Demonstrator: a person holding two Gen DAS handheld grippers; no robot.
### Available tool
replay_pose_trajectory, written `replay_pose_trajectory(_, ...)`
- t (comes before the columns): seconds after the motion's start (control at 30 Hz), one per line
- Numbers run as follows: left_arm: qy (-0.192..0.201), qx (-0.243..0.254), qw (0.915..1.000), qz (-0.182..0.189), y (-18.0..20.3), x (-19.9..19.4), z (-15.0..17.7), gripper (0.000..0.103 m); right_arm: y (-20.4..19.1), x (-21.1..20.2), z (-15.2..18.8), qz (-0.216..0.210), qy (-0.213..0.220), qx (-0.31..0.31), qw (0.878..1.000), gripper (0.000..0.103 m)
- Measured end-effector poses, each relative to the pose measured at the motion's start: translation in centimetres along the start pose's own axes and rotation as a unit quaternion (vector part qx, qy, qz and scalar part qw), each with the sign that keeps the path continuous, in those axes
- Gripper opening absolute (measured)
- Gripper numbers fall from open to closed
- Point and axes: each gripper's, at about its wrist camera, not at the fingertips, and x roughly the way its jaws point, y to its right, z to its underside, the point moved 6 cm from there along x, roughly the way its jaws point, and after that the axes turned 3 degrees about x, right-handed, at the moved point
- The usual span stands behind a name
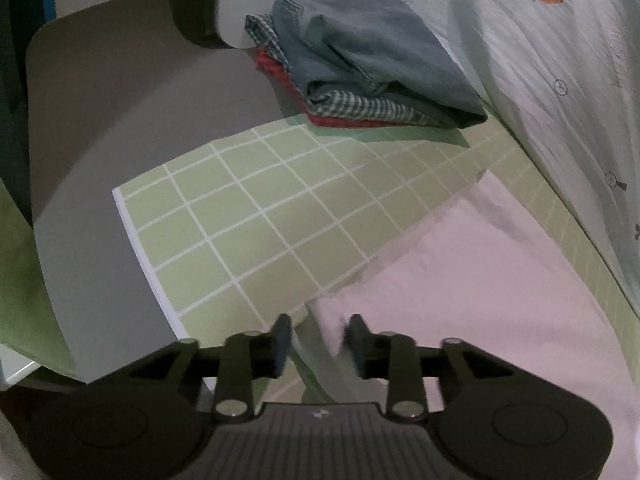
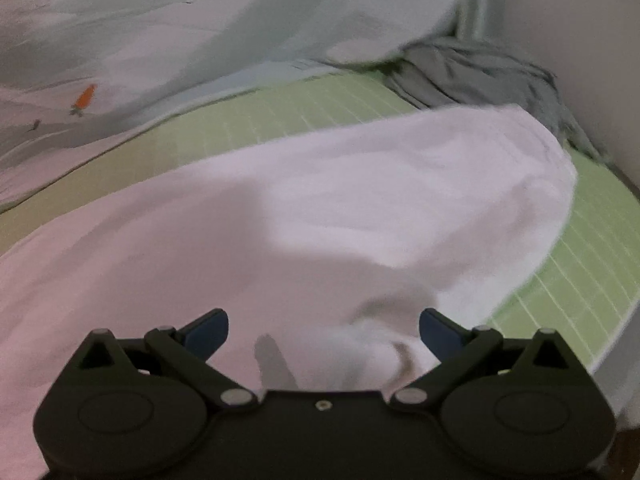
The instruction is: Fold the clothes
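**Operator:** Clothes first, biggest thing down. I see the green grid mat (image 1: pixel 256 216) spread across the surface, and the white garment (image 2: pixel 320 208) lies over its near part, bunched and lifted at my end.

**Partner:** And the rest of the laundry?

**Operator:** A folded stack (image 1: pixel 360 72), denim on top of checks and red, sits at the mat's far corner. A grey garment (image 2: pixel 480 72) lies crumpled at the other end.

**Partner:** Your grippers?

**Operator:** My left gripper (image 1: pixel 320 342) has its jaws nearly closed with the white garment's edge between them. My right gripper (image 2: pixel 324 334) stands wide, a raised wrinkle of cloth between its fingers, nothing clamped.

**Partner:** So how do I do this well?

**Operator:** I judge it's a matter of matching height on both sides, keeping the edge taut, and lining it up with the grid lines.
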Motion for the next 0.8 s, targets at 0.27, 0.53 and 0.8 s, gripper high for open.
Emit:
replay_pose_trajectory(0.27, -0.024, -0.006, 0.9997, 0.005, -0.4, 0.8, 0.9, 0.078, -1.8, 2.9, 1.2, -0.003, -0.031, -0.053, 0.998, 0.103)
replay_pose_trajectory(0.53, -0.047, 0.005, 0.9989, -0.001, 0.0, 1.9, 2.7, 0.09, -1.1, 3.6, 3.1, 0.007, -0.056, -0.055, 0.997, 0.103)
replay_pose_trajectory(0.8, -0.051, 0.048, 0.9976, 0.006, 2.2, 2.6, 3.6, 0.099, -0.6, 4.1, 4.2, 0.015, -0.072, -0.057, 0.996, 0.103)
